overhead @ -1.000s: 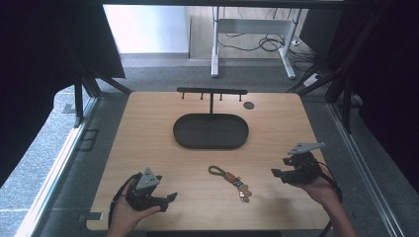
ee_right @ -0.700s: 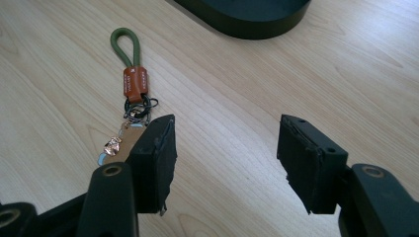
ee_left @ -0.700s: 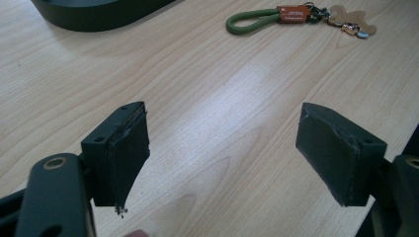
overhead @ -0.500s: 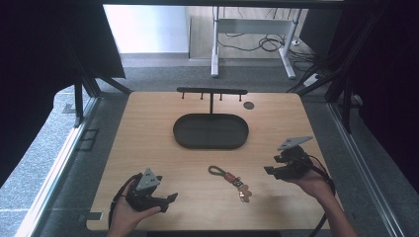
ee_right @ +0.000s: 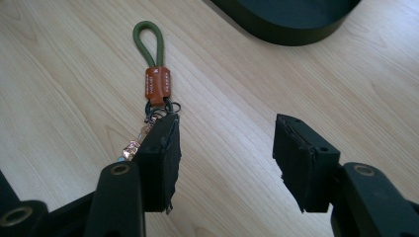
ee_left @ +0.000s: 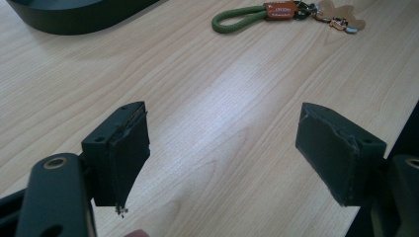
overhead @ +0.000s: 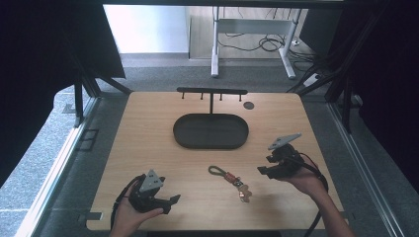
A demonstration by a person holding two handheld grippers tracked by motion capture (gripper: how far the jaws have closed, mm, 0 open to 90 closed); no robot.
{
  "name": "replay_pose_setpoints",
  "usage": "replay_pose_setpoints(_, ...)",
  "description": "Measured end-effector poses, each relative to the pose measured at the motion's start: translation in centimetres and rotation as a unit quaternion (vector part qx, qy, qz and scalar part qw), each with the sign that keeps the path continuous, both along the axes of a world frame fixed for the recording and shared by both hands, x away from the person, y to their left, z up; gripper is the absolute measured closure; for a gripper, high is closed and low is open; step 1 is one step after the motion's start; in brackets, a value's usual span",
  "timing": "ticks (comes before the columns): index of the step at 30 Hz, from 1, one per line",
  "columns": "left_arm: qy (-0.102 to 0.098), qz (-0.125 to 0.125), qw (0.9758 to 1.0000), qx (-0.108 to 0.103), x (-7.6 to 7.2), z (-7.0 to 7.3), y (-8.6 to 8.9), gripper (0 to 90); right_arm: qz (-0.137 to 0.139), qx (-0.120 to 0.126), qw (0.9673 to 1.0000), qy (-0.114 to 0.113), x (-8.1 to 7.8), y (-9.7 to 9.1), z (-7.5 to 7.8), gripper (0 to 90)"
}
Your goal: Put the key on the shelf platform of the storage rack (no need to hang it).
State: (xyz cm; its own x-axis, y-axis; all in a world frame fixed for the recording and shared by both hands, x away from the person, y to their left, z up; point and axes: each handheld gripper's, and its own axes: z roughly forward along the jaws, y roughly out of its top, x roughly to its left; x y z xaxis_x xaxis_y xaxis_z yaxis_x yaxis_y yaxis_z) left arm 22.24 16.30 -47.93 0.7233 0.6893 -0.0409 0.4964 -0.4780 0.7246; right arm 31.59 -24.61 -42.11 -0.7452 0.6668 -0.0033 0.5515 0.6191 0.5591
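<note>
You are at a wooden table (overhead: 148, 128) with a dark oval tray (overhead: 211, 131) and a little hook rack (overhead: 211, 92) behind it. Nothing looks done yet: the keychain (overhead: 230, 177) lies flat on the wood, in front of the tray, untouched. Your right gripper (overhead: 267, 170) hangs just beside it with jaws apart, the keys peeking past one jaw, while your left gripper (overhead: 170, 202) waits farther off, jaws apart too.

The only lettering sits on the orange-brown leather tab (ee_right: 157, 86) of the keychain (overhead: 230, 176) lying near the middle of the table's (overhead: 148, 128) front half. The print on it is too small and blurred to read.
</note>
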Motion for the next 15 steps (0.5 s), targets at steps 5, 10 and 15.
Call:
replay_pose_setpoints(5, -0.001, 0.0, 1.0, -0.001, -0.1, 0.1, 0.1, 21.3, 0.011, -0.009, 0.9999, 0.007, 0.4, 1.3, -0.3, 45.5)
replay_pose_setpoints(10, -0.003, 0.001, 1.0, -0.002, -0.2, 0.2, 0.1, 21.4, 0.023, -0.013, 0.9996, 0.01, 0.5, 2.5, -0.3, 46.5)
replay_pose_setpoints(15, -0.003, 0.0, 1.0, -0.002, -0.2, 0.3, 0.1, 21.4, 0.034, -0.019, 0.9991, 0.017, 0.6, 3.5, -0.6, 47.1)
